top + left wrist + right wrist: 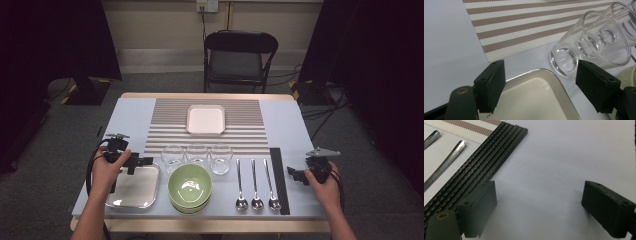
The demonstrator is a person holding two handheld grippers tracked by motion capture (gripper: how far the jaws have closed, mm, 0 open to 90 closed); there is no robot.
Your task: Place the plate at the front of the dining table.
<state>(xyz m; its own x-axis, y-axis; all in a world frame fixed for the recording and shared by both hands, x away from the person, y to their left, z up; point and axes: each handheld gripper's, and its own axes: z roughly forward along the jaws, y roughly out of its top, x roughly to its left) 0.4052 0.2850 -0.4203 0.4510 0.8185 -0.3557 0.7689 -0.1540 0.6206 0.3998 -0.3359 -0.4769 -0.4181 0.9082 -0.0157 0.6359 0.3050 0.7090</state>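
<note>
Bare forearms seen at six o'clock, no sleeves worn, left gripper (142, 161) and right gripper (292, 173) black, grey three-cornered plates on top, black cables trailed, brass-coloured rivets set beside block-shaped jaw pads

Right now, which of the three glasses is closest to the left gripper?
The leftmost glass of the row, standing just past the corner of the metal tray. It is the front one between the open left gripper jaws; the other two line up behind it.
</note>
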